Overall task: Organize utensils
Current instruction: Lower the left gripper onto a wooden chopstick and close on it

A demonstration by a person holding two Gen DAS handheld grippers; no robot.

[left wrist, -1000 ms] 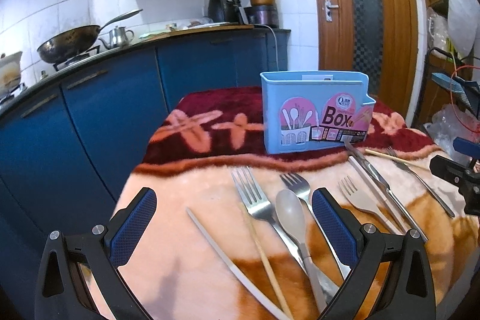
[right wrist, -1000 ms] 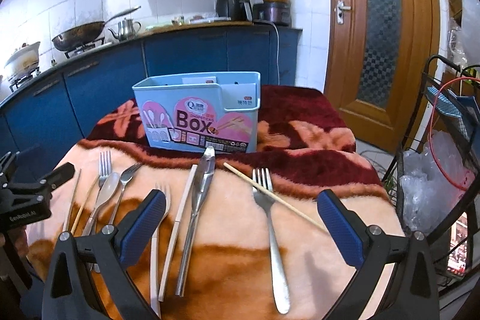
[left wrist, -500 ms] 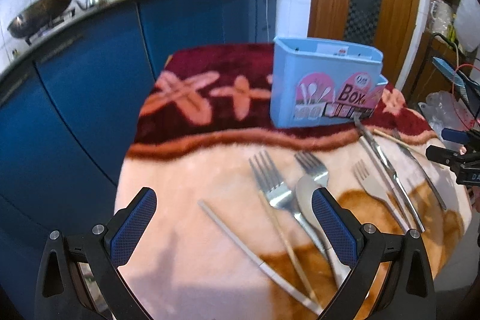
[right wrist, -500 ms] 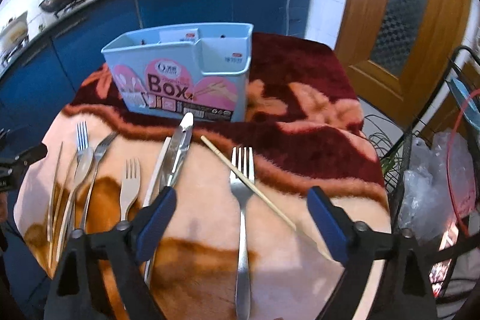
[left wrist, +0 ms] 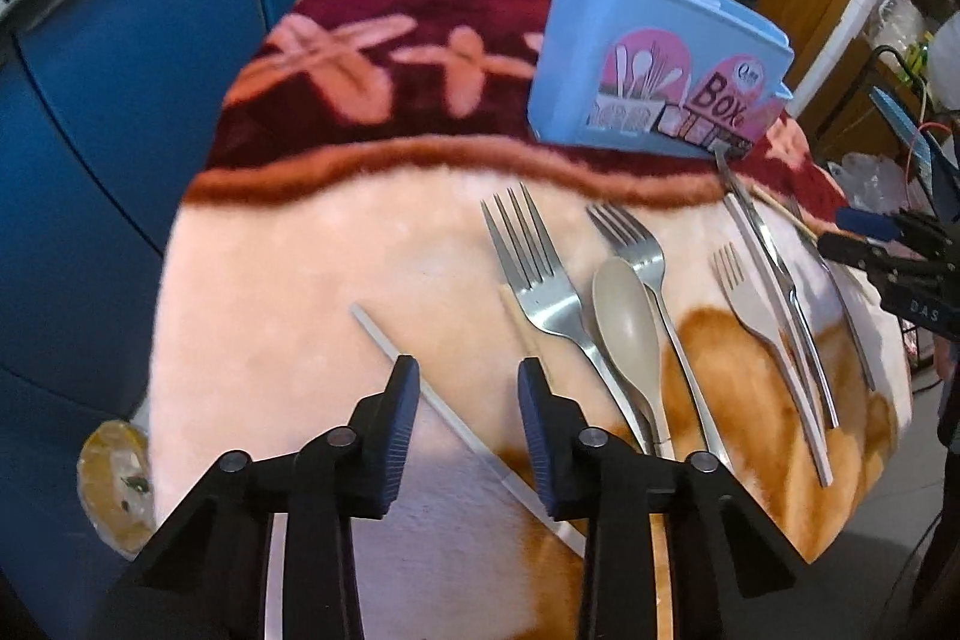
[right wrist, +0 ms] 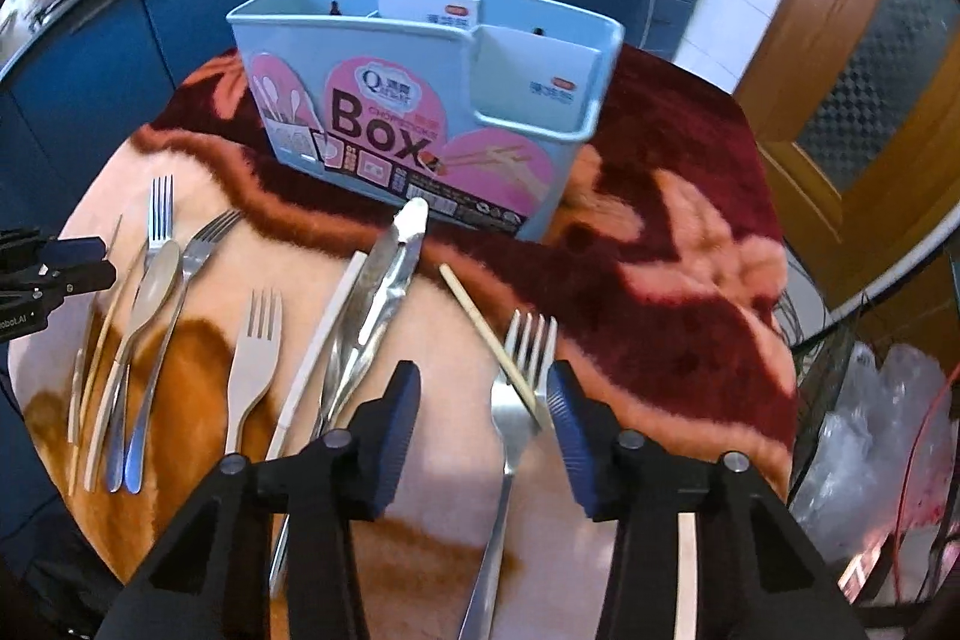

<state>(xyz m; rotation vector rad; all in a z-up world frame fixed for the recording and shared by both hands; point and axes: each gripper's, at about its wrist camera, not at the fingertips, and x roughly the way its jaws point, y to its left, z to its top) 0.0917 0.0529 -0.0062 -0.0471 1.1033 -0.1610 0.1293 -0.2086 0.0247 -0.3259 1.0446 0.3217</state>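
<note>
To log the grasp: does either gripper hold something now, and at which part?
Nothing is held. The left gripper straddles a white chopstick and the right gripper a steel fork; both have been closing, pads not touching.

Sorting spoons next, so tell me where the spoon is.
In the left wrist view the spoon lies mid-table between two metal forks, bowl toward the blue box, just right of the left tongs.

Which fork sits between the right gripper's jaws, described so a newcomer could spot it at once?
Start at the blue box standing on the blanket. Off its right corner, apart from the other cutlery, lies one steel fork, tines toward the box. It alone has a wooden chopstick lying slantwise across its tines.
</note>
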